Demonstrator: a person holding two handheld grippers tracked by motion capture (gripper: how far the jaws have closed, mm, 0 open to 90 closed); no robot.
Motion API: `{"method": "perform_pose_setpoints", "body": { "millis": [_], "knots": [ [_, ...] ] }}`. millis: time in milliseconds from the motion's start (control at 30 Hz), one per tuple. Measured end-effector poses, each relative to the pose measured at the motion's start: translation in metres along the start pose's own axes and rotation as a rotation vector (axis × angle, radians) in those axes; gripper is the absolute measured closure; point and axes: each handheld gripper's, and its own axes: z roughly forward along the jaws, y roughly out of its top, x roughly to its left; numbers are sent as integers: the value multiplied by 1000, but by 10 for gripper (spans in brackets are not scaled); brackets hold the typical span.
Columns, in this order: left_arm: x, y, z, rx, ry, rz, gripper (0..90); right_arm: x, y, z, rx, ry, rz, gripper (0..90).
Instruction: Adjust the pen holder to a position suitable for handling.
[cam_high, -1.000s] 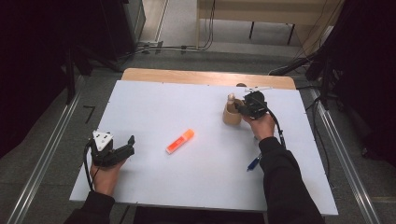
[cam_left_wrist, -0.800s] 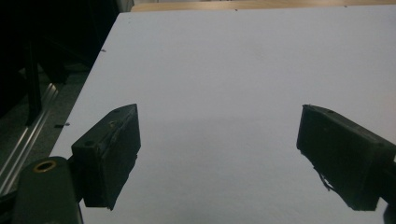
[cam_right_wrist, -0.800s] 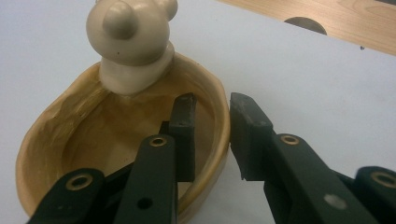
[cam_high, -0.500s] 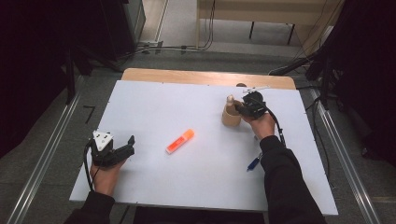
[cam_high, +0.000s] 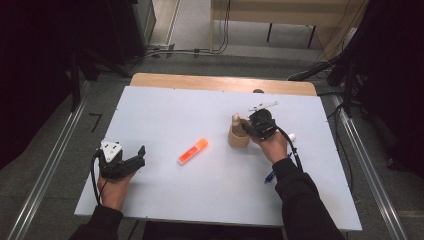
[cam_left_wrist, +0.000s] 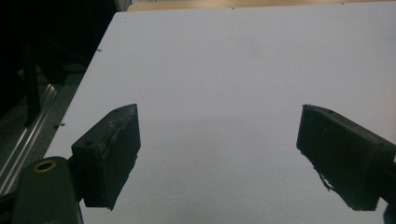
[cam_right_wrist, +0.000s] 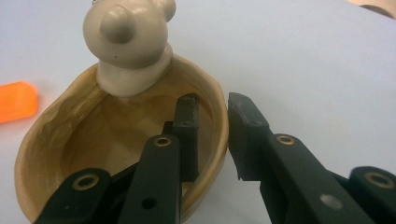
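A tan wooden cup with a pale round-headed figure on its rim stands right of the board's middle. My right gripper is shut on the cup's wall. In the right gripper view one pad is inside the cup and the other outside, below the figure. Its jaws have just been closing on that wall. An orange highlighter lies left of the cup. My left gripper rests at the near left, open, with bare board between its jaws.
The white board lies on a wooden table. A blue pen lies by the right forearm and a small white thing right of the hand. The orange highlighter shows left of the cup.
My right gripper has moved left and nearer, and the cup has come along with it. The left gripper and the highlighter have stayed where they were.
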Motion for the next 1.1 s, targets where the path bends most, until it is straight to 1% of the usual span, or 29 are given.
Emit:
{"method": "perform_pose_setpoints", "body": {
  "millis": [100, 133, 267, 367, 433, 467, 500, 533, 567, 600, 633, 667, 700, 767, 800, 833, 867, 900, 933, 1000, 1067, 1100],
  "knots": [
    [-4, 0, -1, -14, -12, 7, 142, 13, -7, -6, 4, 9, -3, 720],
    [-5, 0, -1, -20, -20, 12, 142, 17, -9, -7, 2, 13, -12, 720],
    [-9, 0, -1, -40, -29, 14, 156, 37, -19, -15, -1, 12, -25, 721],
    [-13, 2, 0, -44, -58, 9, 181, 48, -25, -20, -5, 8, -30, 722],
    [-14, 3, 2, -36, -83, 12, 195, 54, -29, -22, -9, 12, -33, 722],
    [-15, 3, 3, -42, -100, 15, 211, 56, -30, -23, -8, 14, -33, 721],
    [-15, 3, 4, -49, -111, 26, 215, 57, -31, -24, -5, 17, -31, 722],
    [-17, 4, 6, -48, -113, 37, 217, 59, -31, -25, -5, 20, -32, 721],
    [-17, 4, 6, -48, -113, 37, 221, 60, -32, -25, -6, 17, -34, 721],
    [-18, 6, 9, -49, -117, 75, 223, 62, -33, -26, -6, 21, -31, 721],
    [-18, 6, 9, -49, -117, 75, 223, 62, -33, -26, -6, 21, -31, 721],
    [-19, 8, 12, -52, -131, 78, 223, 63, -33, -26, -6, 15, -30, 720],
    [-20, 9, 14, -41, -151, 61, 223, 63, -33, -26, -7, 17, -31, 717],
    [-22, 9, 17, -23, -206, 14, 210, 61, -33, -25, -9, 35, -23, 670],
    [-24, 9, 18, -18, -226, 6, 197, 61, -33, -25, -5, 45, -20, 630],
    [-27, 9, 19, -19, -243, 8, 197, 61, -33, -25, -1, 48, -25, 578],
    [-30, 9, 20, -26, -252, 19, 199, 61, -34, -26, -1, 51, -27, 551],
    [-33, 9, 20, -26, -252, 34, 201, 61, -34, -28, -7, 55, -31, 538],
    [-35, 10, 22, -22, -252, 42, 201, 59, -35, -31, -25, 65, -29, 518],
    [-38, 10, 25, -2, -258, 38, 200, 54, -36, -38, -61, 78, -14, 455],
    [-40, 10, 28, 25, -251, 35, 201, 48, -38, -46, -98, 115, 13, 392],
    [-41, 10, 29, 41, -246, 33, 200, 46, -40, -50, -113, 123, 18, 341]
  ]
}}
